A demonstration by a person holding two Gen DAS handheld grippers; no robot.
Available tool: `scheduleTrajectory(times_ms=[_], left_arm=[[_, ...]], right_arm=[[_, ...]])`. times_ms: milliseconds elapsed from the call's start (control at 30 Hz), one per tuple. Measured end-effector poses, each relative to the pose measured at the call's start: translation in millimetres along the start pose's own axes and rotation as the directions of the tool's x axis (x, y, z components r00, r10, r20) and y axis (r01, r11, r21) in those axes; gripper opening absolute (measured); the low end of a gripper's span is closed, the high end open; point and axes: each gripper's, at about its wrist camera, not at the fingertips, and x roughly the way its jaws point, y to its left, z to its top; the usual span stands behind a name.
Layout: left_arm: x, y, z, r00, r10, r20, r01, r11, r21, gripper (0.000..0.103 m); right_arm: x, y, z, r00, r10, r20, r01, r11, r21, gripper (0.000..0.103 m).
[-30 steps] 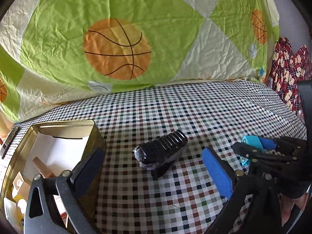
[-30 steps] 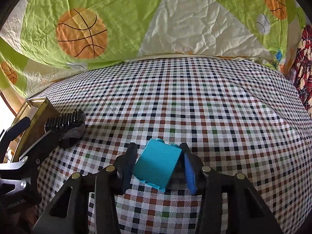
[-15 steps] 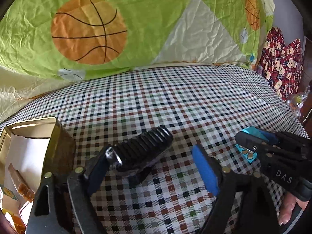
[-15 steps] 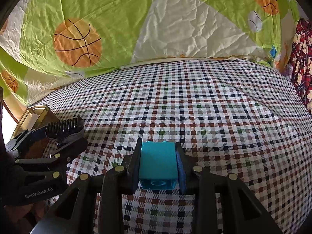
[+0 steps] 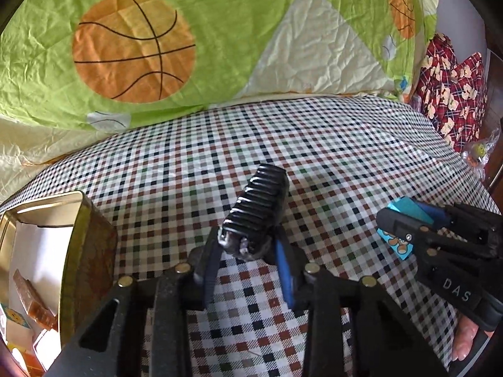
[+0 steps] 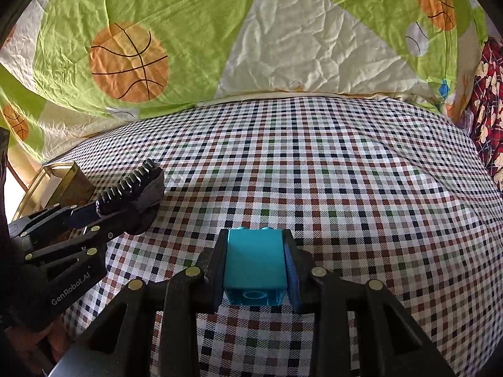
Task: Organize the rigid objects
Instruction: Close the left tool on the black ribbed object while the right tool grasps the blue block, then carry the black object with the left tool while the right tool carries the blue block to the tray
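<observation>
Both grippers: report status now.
Left gripper just closed on black ribbed part. Right gripper clamps teal brick. Tin left, path clear.

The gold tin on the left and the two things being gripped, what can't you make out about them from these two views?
- Gold tin: left wrist view, picture edge crops it; contents unclear.
- Same tin, right wrist view: left tool covers most of it.
- Black ribbed object: underside faces away in both views; identity unclear.
- Blue block: sides under the right tool pads; print too small in left wrist view.
</observation>
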Motion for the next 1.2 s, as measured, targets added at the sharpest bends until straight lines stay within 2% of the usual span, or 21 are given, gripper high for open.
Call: scheduleTrajectory(times_ms=[33, 67, 100, 167, 267, 333, 367, 400, 533, 767, 1200], left_arm=[[2, 0, 2, 1.0, 0.004, 0.0, -0.004, 1.0, 0.0, 0.049], [2, 1, 3, 1.0, 0.011, 0.007, -0.011, 1.0, -0.002, 0.064], [1, 1, 5, 1.0, 0.023, 0.021, -0.022, 1.0, -0.009, 0.072], [1, 3, 11, 0.998, 0.029, 0.052, -0.028, 0.999, -0.025, 0.073], [10, 4, 16, 1.0, -0.009, 0.03, 0.01, 1.0, -0.025, 0.072], [16, 2, 17, 0.999, -0.034, -0.003, 0.034, 0.999, -0.013, 0.053], [18, 1, 17, 0.999, -0.05, -0.015, 0.05, 0.999, -0.007, 0.035], [19, -1, 17, 0.998, -0.054, -0.018, 0.054, 0.999, -0.001, 0.027], [14, -5, 15, 0.999, -0.05, -0.006, 0.05, 0.999, 0.015, 0.026], [1, -2, 4, 0.999, -0.051, 0.018, 0.051, 0.999, -0.013, 0.026], [-38, -1, -10, 0.986, 0.022, 0.164, -0.023, 1.0, 0.007, 0.026]], right_arm=[[0, 0, 0, 1.0, -0.001, 0.0, 0.001, 1.0, -0.001, 0.034], [0, 0, 0, 1.0, -0.001, 0.0, 0.001, 1.0, -0.001, 0.034], [0, 0, 0, 1.0, -0.001, 0.0, 0.001, 1.0, -0.001, 0.034], [0, 0, 0, 1.0, -0.001, 0.001, 0.001, 1.0, 0.0, 0.034], [0, -1, 0, 1.0, -0.001, 0.002, 0.001, 1.0, 0.005, 0.034], [0, -1, 0, 1.0, -0.001, 0.002, 0.001, 1.0, 0.004, 0.034], [0, -1, 0, 1.0, -0.001, 0.002, 0.001, 1.0, 0.003, 0.034], [-1, -1, 0, 1.0, 0.0, 0.003, 0.0, 1.0, 0.001, 0.034], [-2, 1, 0, 1.0, 0.002, 0.012, -0.002, 1.0, -0.006, 0.034], [-7, 5, -2, 0.999, -0.005, 0.034, 0.006, 0.999, -0.038, 0.034], [-29, 10, -8, 0.989, 0.028, 0.148, -0.016, 0.996, -0.082, 0.034]])
